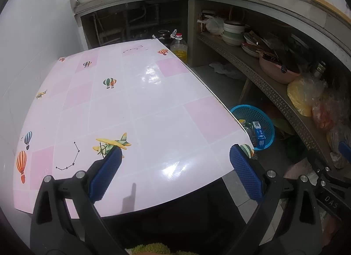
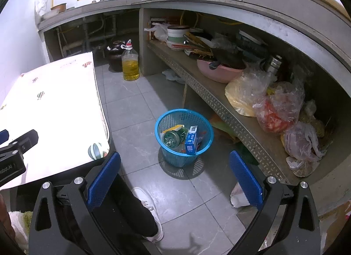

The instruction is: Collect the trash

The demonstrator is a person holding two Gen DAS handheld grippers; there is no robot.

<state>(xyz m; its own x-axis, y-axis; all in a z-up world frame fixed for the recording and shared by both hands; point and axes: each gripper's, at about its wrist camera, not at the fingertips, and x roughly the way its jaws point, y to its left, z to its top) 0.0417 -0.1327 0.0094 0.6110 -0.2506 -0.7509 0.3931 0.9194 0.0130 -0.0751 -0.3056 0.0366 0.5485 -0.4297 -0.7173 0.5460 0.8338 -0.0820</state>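
Blue basket [image 2: 183, 136] held the trash; our left gripper [image 1: 175, 167] and right gripper [image 2: 174, 171] gaped wide, empty; we judged scanning the table [image 1: 131, 106] wisest.

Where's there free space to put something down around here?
The pink table top is bare from the wall to its edges. The grey floor is open between table, oil bottle and blue basket. The shelf is crowded with bowls and bags.
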